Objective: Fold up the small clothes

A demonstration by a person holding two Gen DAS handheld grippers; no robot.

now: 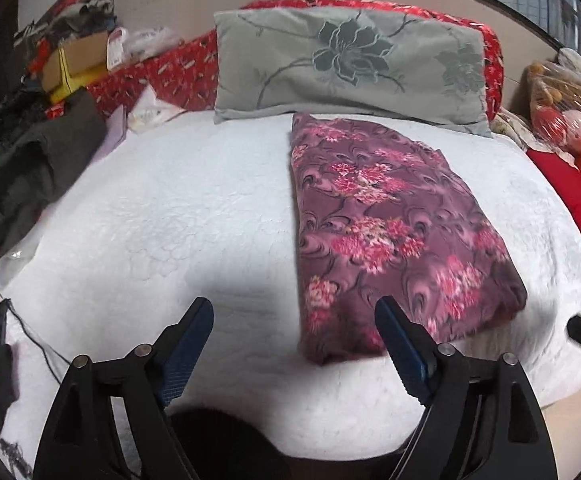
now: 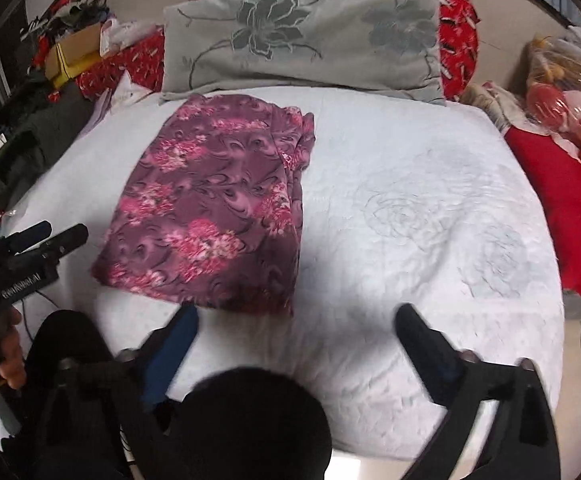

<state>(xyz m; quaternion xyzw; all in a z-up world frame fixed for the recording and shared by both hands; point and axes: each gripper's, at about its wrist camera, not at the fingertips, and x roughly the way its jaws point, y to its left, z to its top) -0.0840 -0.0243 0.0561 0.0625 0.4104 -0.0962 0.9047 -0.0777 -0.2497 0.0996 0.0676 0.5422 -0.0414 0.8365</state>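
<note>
A purple garment with pink flowers (image 1: 386, 236) lies folded into a flat rectangle on the white quilted bed cover (image 1: 162, 220). It also shows in the right wrist view (image 2: 214, 216), left of centre. My left gripper (image 1: 294, 308) is open and empty, held above the bed at the garment's near left corner. My right gripper (image 2: 296, 316) is open and empty, just off the garment's near right corner. The left gripper (image 2: 46, 240) also shows at the left edge of the right wrist view.
A grey flowered pillow (image 1: 350, 68) leans on a red bolster (image 1: 178, 72) at the head of the bed. A dark garment (image 1: 30, 172) and boxes (image 1: 74, 64) are piled at the left. Red cloth (image 2: 558, 216) and wrapped toys (image 2: 562, 92) lie at the right.
</note>
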